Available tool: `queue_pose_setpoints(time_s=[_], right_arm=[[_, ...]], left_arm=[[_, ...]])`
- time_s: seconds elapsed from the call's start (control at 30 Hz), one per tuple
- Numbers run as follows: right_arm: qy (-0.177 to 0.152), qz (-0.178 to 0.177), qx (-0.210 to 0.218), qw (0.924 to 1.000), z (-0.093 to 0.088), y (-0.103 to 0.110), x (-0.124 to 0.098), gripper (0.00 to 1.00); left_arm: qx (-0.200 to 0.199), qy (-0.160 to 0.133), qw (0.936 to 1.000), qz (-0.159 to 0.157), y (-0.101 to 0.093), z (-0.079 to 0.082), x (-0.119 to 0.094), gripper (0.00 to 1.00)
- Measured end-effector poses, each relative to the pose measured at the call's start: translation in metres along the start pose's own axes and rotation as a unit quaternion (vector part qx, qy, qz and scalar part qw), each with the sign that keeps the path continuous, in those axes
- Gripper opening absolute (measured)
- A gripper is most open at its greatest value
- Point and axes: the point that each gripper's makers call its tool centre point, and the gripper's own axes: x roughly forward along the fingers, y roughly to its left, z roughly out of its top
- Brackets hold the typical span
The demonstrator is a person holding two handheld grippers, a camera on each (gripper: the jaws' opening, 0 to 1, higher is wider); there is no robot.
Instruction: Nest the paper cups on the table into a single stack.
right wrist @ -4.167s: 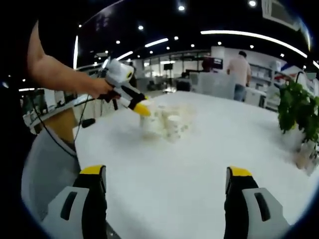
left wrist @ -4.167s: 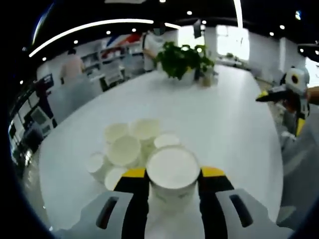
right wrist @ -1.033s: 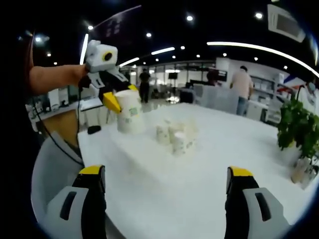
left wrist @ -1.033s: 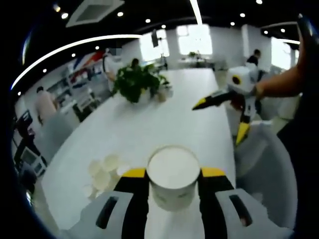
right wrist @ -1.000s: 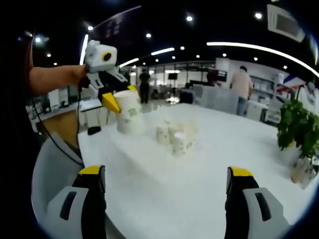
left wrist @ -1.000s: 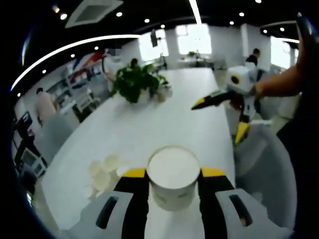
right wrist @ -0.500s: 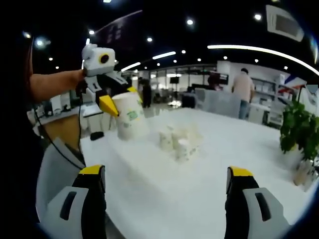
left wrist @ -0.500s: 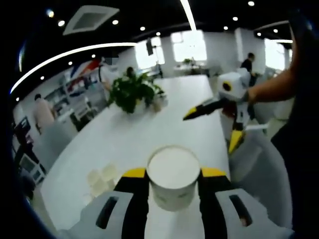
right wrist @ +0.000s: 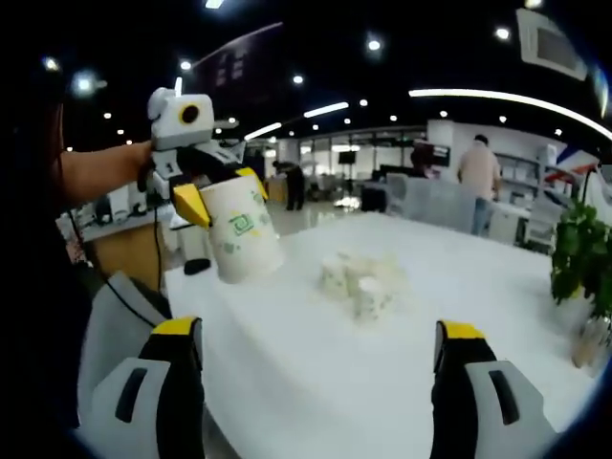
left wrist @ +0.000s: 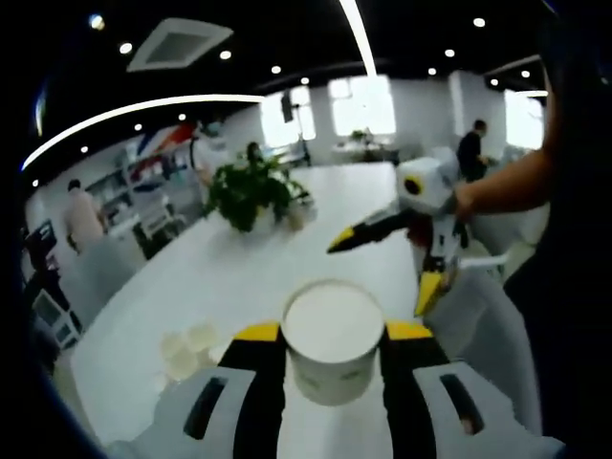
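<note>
White paper cup (left wrist: 333,339) is clamped in left hand-held gripper (left wrist: 333,335), lifted off table (right wrist: 316,363). Right hand-held gripper (right wrist: 320,344) spread, empty. Recommend lowering it squarely into a loose cup (right wrist: 368,298).

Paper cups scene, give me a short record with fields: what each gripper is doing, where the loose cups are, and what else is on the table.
left gripper: shut on paper cup, held above the table
right gripper: open, nothing between its fingers
loose cups: clustered upright on the table
potted plant: standing on the table, apart from the cups
stacking: held cup not yet nested
</note>
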Motion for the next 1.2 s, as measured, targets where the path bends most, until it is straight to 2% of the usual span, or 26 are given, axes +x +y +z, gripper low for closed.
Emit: queue_pose_setpoints(time_s=[0.1, 0.17, 0.2, 0.23, 0.27, 0.4, 0.5, 0.63, 0.77, 0.93, 1.1, 1.2], right_arm=[[-0.008, 0.007, -0.002, 0.9999, 0.010, 0.003, 0.000, 0.99], [-0.026, 0.018, 0.006, 0.9995, 0.027, 0.008, -0.001, 0.97], [-0.035, 0.025, 0.007, 0.9991, 0.034, 0.010, -0.001, 0.95], [-0.041, 0.033, 0.002, 0.9986, 0.044, 0.013, -0.003, 0.93], [-0.042, 0.034, 0.001, 0.9985, 0.047, 0.014, -0.003, 0.92], [-0.065, 0.051, -0.004, 0.9966, 0.077, 0.020, -0.007, 0.88], [-0.072, 0.092, 0.012, 0.9931, 0.092, 0.035, -0.009, 0.80], [-0.082, 0.101, 0.007, 0.9915, 0.102, 0.038, -0.010, 0.76], [-0.076, 0.125, 0.011, 0.9891, 0.107, 0.048, -0.010, 0.59], [-0.074, 0.146, 0.016, 0.9864, 0.110, 0.056, -0.008, 0.58], [-0.072, 0.166, 0.035, 0.9829, 0.112, 0.062, -0.007, 0.50], [-0.080, 0.183, 0.038, 0.9791, 0.120, 0.068, -0.007, 0.49]], left_arm=[[-0.013, -0.019, 0.9997, 0.006, 0.003, 0.004, -0.003, 0.37], [-0.020, -0.054, 0.9983, 0.009, 0.004, 0.015, -0.006, 0.37], [-0.023, -0.087, 0.9959, 0.011, 0.006, 0.024, -0.009, 0.37], [-0.027, -0.108, 0.9937, 0.014, 0.007, 0.030, -0.013, 0.37], [-0.031, -0.128, 0.9912, 0.014, 0.008, 0.035, -0.017, 0.37], [-0.036, -0.168, 0.9850, 0.014, 0.009, 0.045, -0.026, 0.37], [-0.046, -0.190, 0.9805, 0.019, 0.012, 0.050, -0.032, 0.37], [-0.053, -0.210, 0.9760, 0.018, 0.015, 0.055, -0.039, 0.37], [-0.060, -0.222, 0.9730, 0.015, 0.014, 0.058, -0.041, 0.37], [-0.073, -0.248, 0.9660, 0.008, 0.012, 0.067, -0.043, 0.37], [-0.084, -0.268, 0.9598, -0.001, 0.008, 0.074, -0.046, 0.37], [-0.085, -0.273, 0.9582, -0.010, 0.004, 0.074, -0.048, 0.37]])
